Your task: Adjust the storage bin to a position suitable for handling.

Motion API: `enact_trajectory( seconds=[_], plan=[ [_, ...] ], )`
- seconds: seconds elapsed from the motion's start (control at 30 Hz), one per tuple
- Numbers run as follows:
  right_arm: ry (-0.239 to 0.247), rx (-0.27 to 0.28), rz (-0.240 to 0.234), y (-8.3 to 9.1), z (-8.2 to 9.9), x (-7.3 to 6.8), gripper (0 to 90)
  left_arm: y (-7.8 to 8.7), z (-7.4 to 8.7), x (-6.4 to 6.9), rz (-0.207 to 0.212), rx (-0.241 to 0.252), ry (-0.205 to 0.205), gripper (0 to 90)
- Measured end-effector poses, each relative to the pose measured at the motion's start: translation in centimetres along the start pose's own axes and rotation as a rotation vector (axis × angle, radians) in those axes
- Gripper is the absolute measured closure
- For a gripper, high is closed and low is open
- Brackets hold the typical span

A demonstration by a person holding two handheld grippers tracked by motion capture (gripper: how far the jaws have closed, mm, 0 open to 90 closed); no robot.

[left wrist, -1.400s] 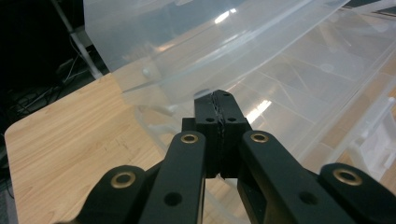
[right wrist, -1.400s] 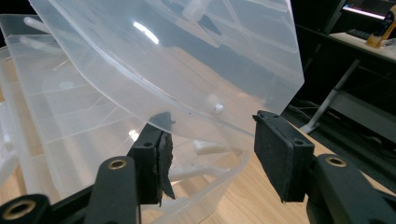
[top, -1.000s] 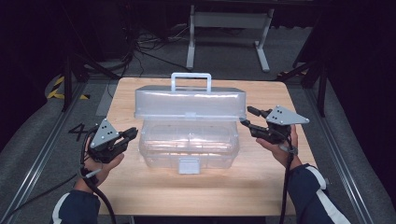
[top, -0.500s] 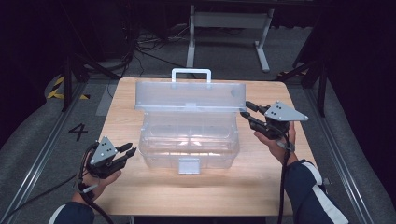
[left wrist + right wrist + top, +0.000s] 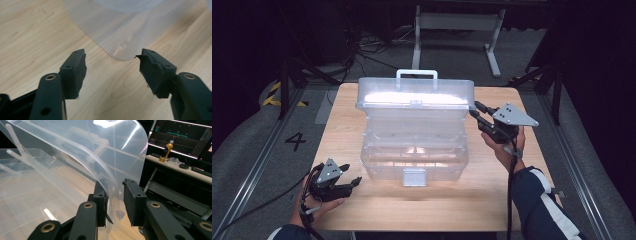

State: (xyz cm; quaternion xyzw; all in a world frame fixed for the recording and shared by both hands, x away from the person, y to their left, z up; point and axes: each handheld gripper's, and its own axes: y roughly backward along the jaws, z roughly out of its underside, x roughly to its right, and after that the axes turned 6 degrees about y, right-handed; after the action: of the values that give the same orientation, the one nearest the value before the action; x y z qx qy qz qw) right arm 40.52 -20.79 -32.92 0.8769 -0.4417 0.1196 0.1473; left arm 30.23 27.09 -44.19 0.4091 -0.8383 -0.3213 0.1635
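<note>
Risk first: my right tongs [image 5: 474, 111] alone carry the raised lid [image 5: 414, 97] of the clear storage box [image 5: 414, 150]. Their jaws have just been closing on the lid's end wall, which sits between the pads, though I cannot confirm that both pads press on it. In my judgement the smooth plastic may slip and the lid drop shut, or a hard pull may drag the whole box across the wooden table [image 5: 492, 205].

My left tongs [image 5: 354, 181] have just been opening and hold nothing; they rest low by the table's front edge. The box's near left corner [image 5: 122, 53] lies at twelve o'clock from their jaws, just beyond the pads and apart from them.

The box stands mid-table, its lid at about ten o'clock from the right tongs.
</note>
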Motion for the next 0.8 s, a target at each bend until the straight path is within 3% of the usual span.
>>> enact_trajectory(
  seconds=[0.27,0.37,0.4,0.53,0.63,0.67,0.7,0.8],
  plan=[
    [-0.021,0.008,0.051,-0.6,-0.3,0.2,77.2,-0.7,1.1,-0.1,-0.033,-0.069,-0.006,32.0],
    [-0.018,0.005,0.068,-1.1,-0.7,0.4,78.1,-1.2,1.5,0.0,-0.040,-0.089,0.012,30.6],
    [-0.026,0.007,0.070,-1.2,-0.7,0.5,78.7,-1.3,1.6,-0.2,-0.041,-0.099,-0.001,29.8],
    [-0.031,0.010,0.091,-1.8,-1.0,0.9,81.0,-1.5,1.7,-0.4,-0.040,-0.097,0.022,25.1],
    [-0.034,0.009,0.098,-2.3,-1.1,1.3,82.1,-1.7,2.0,-0.6,-0.037,-0.123,0.030,22.6],
    [-0.037,0.007,0.097,-2.4,-1.2,1.4,82.4,-1.9,2.2,-0.5,-0.030,-0.126,0.051,22.0],
    [-0.042,0.005,0.098,-2.6,-1.2,1.5,82.8,-1.9,2.2,-0.7,-0.030,-0.136,0.032,21.2],
    [-0.053,-0.004,0.104,-3.0,-1.5,1.8,83.5,-2.1,2.4,-0.6,-0.019,-0.136,0.048,19.8]
  ],
)
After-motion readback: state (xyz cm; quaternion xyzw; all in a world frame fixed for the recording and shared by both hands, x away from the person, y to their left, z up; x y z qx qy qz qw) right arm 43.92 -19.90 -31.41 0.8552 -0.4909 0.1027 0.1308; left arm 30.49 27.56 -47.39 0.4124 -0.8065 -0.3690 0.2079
